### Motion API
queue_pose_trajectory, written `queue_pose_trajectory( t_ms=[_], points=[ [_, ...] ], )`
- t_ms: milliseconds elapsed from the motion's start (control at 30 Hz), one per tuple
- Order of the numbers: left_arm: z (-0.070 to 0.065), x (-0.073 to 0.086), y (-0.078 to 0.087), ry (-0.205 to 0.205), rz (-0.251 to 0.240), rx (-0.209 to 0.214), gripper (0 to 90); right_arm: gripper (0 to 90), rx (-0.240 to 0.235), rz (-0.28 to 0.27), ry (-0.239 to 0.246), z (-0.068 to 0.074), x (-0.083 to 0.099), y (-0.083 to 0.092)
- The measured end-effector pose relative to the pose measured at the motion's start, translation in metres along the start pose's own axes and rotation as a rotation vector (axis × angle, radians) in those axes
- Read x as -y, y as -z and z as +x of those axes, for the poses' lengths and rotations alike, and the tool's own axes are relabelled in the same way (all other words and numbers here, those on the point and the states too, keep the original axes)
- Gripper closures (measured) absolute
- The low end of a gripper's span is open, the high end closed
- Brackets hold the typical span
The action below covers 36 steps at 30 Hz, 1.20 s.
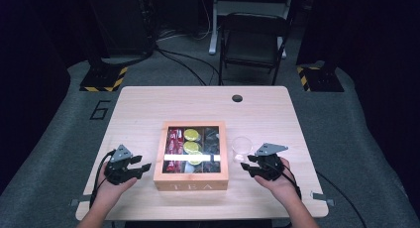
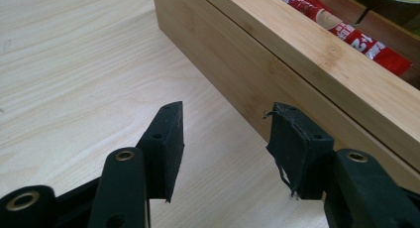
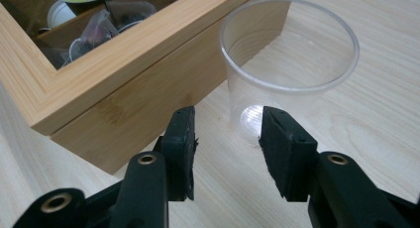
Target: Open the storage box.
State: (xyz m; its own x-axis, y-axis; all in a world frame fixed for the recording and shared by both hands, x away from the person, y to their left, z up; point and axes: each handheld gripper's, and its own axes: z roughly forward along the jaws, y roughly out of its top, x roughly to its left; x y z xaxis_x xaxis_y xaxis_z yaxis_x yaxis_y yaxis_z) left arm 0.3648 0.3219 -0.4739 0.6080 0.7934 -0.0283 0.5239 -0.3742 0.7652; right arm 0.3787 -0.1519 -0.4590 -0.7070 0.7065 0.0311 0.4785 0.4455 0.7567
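Note:
A wooden tea box (image 1: pixel 191 180) with a clear lid sits mid-table, holding red sachets (image 1: pixel 174 141), green-topped capsules (image 1: pixel 191 135) and dark tea bags (image 1: pixel 212 141). A clear plastic cup (image 1: pixel 241 148) stands upright just right of the box. My left gripper (image 1: pixel 140 167) rests open on the table left of the box (image 2: pixel 297 54), nothing between its jaws (image 2: pixel 225 139). My right gripper (image 1: pixel 249 164) is open just in front of the cup (image 3: pixel 289 64), its jaws (image 3: pixel 228 139) apart near the cup's base and touching nothing.
The light wooden table (image 1: pixel 148 104) has a round cable hole (image 1: pixel 237 98) at the back. A black folding chair (image 1: pixel 252 39) stands beyond the table, with cables and yellow-black striped stands (image 1: pixel 104 79) on the grey floor.

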Motion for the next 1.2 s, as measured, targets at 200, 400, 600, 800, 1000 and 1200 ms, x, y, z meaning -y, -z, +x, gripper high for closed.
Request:
queue_pose_trajectory(
  t_ms=[200, 400, 600, 800, 1000, 1200],
  points=[
    [-0.001, -0.001, 0.001, 0.003, -0.008, 0.004, 47.6, 56.4, -0.015, -0.002, 0.015, 0.007, -0.007, 0.004],
    [-0.002, -0.002, 0.003, 0.001, -0.01, 0.012, 47.9, 56.7, -0.031, -0.012, 0.03, 0.016, -0.012, 0.008],
    [-0.002, -0.002, 0.004, 0.002, -0.017, 0.011, 48.0, 56.8, -0.039, -0.025, 0.041, 0.024, -0.016, 0.011],
    [-0.001, -0.001, 0.004, -0.001, -0.024, 0.001, 47.9, 56.6, -0.051, -0.046, 0.043, 0.03, -0.018, 0.015],
    [-0.001, -0.001, 0.005, 0.007, -0.025, 0.002, 47.9, 56.5, -0.061, -0.058, 0.043, 0.036, -0.016, 0.018],
    [-0.001, -0.001, 0.004, 0.008, -0.025, 0.002, 47.8, 56.9, -0.083, -0.072, 0.044, 0.042, -0.008, 0.017]
  ],
)
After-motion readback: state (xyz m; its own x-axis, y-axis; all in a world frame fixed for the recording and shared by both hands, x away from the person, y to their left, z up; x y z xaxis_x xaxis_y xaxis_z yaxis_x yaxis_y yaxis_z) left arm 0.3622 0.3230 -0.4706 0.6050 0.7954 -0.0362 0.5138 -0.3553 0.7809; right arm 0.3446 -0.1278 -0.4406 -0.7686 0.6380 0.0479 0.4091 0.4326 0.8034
